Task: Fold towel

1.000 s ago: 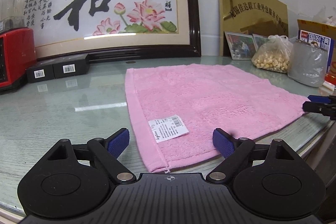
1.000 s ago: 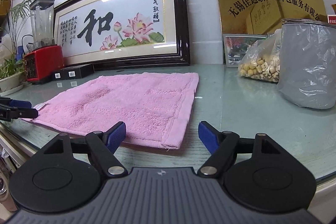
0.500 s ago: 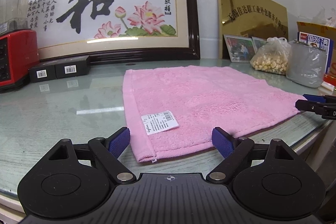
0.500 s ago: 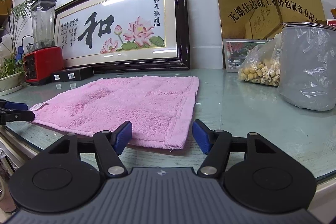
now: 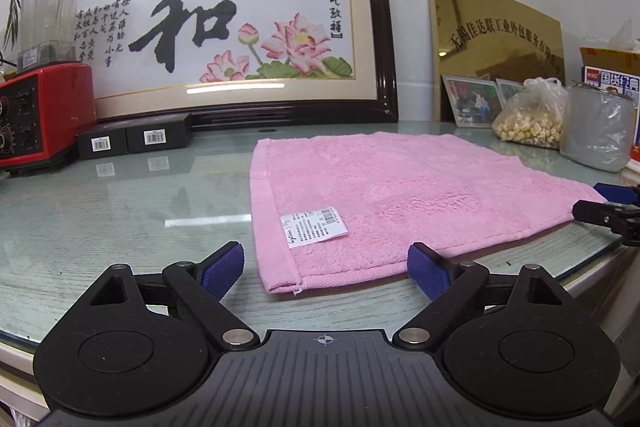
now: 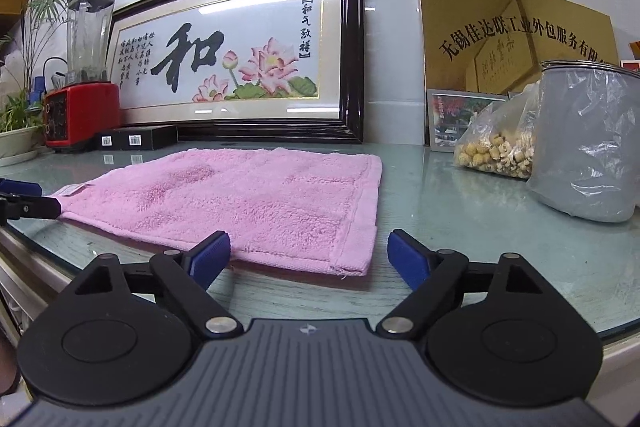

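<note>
A pink towel (image 5: 392, 195) lies flat on the glass table, with a white label (image 5: 314, 227) near its near left corner. It also shows in the right wrist view (image 6: 248, 203). My left gripper (image 5: 325, 267) is open, just in front of the towel's near left corner, not touching it. My right gripper (image 6: 309, 254) is open, just in front of the near right corner. Each gripper shows at the edge of the other's view, the right one in the left wrist view (image 5: 608, 211) and the left one in the right wrist view (image 6: 28, 203).
A framed picture (image 5: 236, 35) leans on the wall behind. A red blender (image 5: 44, 75) and black boxes (image 5: 132, 139) stand at the back left. A bag of nuts (image 6: 496, 143), a grey wrapped tin (image 6: 588, 143) and a gold plaque (image 6: 516, 39) stand at the right. The table edge (image 6: 616, 347) is near.
Both grippers have drawn back slightly and lowered toward the table edge, so the towel's near corners now lie just ahead of the fingertips. The towel has not moved.
</note>
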A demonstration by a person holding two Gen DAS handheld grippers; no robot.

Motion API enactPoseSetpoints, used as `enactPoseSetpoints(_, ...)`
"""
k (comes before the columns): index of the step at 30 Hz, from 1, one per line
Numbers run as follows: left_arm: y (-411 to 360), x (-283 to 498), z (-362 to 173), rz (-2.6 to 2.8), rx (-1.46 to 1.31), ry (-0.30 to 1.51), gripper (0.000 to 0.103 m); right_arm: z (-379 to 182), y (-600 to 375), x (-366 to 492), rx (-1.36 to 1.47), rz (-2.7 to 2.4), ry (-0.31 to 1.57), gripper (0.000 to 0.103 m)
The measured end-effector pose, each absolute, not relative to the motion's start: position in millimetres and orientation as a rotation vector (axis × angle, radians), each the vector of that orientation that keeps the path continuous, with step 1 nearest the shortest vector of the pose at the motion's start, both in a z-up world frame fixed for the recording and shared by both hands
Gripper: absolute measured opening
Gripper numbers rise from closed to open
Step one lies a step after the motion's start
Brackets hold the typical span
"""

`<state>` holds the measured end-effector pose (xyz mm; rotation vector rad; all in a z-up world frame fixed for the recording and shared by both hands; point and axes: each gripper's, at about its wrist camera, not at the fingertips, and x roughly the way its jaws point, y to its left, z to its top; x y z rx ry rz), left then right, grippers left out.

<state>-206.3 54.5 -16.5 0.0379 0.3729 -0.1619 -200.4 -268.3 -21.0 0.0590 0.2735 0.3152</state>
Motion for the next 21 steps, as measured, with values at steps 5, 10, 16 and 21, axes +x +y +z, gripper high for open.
enactPoseSetpoints(5, 50.7, -204.3, -15.8, -0.156, 0.04, 0.373, 0.076, -21.4, -269.6, -201.3, 0.06, 0.313, 0.266, 0.079)
enactPoseSetpoints(10, 49.0, -206.6, -15.8, -0.148, 0.049, 0.366, 0.06, -21.6, -271.9, -202.2, 0.072, 0.324, 0.258, 0.057)
enactPoseSetpoints(16, 46.9, -207.5, -15.3, -0.143, 0.064, 0.362, 0.037, -22.1, -278.0, -203.8, 0.094, 0.325, 0.252, 0.039)
enactPoseSetpoints(21, 39.9, -209.7, -16.2, -0.148, 0.102, 0.347, 0.025, -24.2, -279.6, -208.7, 0.113, 0.337, 0.251, 0.023)
